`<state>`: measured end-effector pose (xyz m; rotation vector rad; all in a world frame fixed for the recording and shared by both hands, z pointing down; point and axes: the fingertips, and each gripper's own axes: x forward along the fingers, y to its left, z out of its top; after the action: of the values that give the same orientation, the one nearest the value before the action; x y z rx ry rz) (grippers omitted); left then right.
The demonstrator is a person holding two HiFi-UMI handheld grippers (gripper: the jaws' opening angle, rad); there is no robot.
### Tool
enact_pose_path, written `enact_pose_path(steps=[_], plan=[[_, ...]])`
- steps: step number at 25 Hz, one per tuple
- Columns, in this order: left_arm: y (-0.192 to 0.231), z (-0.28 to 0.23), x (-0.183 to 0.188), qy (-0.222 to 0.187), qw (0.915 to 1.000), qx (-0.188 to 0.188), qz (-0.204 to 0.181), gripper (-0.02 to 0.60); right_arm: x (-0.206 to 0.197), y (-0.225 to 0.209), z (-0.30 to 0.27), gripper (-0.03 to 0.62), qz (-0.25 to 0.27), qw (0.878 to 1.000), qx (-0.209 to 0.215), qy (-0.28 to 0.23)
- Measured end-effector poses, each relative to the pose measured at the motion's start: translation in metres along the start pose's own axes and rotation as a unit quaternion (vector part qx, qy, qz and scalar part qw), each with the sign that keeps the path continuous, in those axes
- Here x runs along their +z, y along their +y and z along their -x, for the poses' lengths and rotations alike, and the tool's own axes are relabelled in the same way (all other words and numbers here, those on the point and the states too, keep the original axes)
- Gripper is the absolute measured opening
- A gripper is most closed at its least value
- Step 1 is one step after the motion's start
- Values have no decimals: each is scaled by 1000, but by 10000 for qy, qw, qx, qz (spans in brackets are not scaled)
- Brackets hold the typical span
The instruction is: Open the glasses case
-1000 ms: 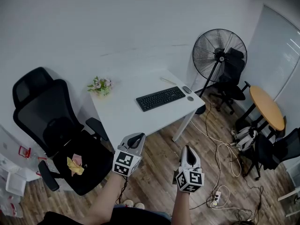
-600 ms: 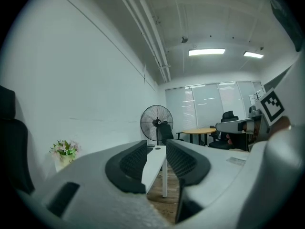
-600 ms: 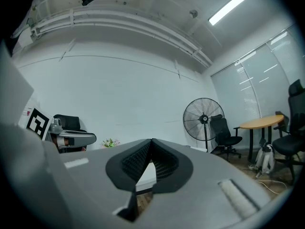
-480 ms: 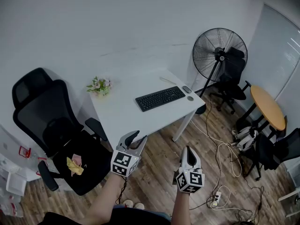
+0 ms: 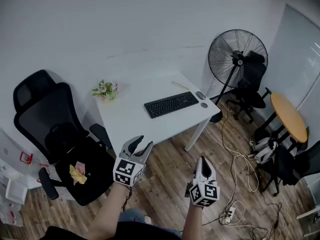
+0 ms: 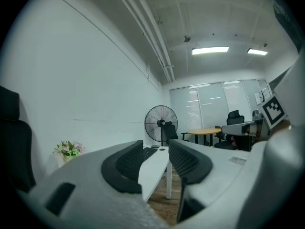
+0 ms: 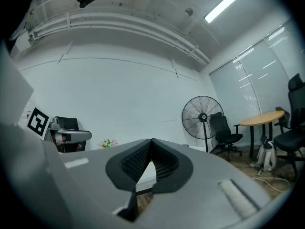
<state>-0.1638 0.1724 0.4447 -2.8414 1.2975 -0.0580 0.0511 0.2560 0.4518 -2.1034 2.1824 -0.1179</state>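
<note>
Two claws held level, well apart from the worktop (image 5: 135, 121), with no reach begun.

The left claw (image 5: 141, 144) has just been opening and stands released with nothing in it, probably readied for a grasp. The right claw (image 5: 202, 161) is clenched on nothing. The worktop carries one keyboard (image 5: 171, 104), one bunch of flowers (image 5: 105, 90) and two small dark items (image 5: 199, 95) beside the keyboard. One may be the glasses case, but they are too small to tell.

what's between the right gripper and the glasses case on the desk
Nothing tall. The right gripper hangs off the near edge of the desk; only the mouse lies just in front of the small dark item by the keyboard that looks like the case.
</note>
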Motion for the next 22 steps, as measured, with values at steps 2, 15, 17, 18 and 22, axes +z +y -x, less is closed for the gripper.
enact_pose_path(steps=[2, 15, 17, 18, 22], plan=[[-3, -3, -5, 37, 10000, 25, -3, 160, -6, -8, -1, 14, -31, 10000, 1, 41], [29, -87, -14, 16, 10000, 45, 6, 161, -21, -54, -70, 14, -74, 9998, -152, 101], [38, -115, -15, -47, 10000, -6, -3, 161, -24, -64, -93, 14, -33, 9998, -181, 99], [42, -130, -16, -66, 10000, -31, -18, 161, -26, -70, -107, 14, -2, 9998, -195, 102], [70, -195, -21, -87, 9999, -59, 62, 161, -31, -92, -172, 13, 111, 9995, -205, 220]])
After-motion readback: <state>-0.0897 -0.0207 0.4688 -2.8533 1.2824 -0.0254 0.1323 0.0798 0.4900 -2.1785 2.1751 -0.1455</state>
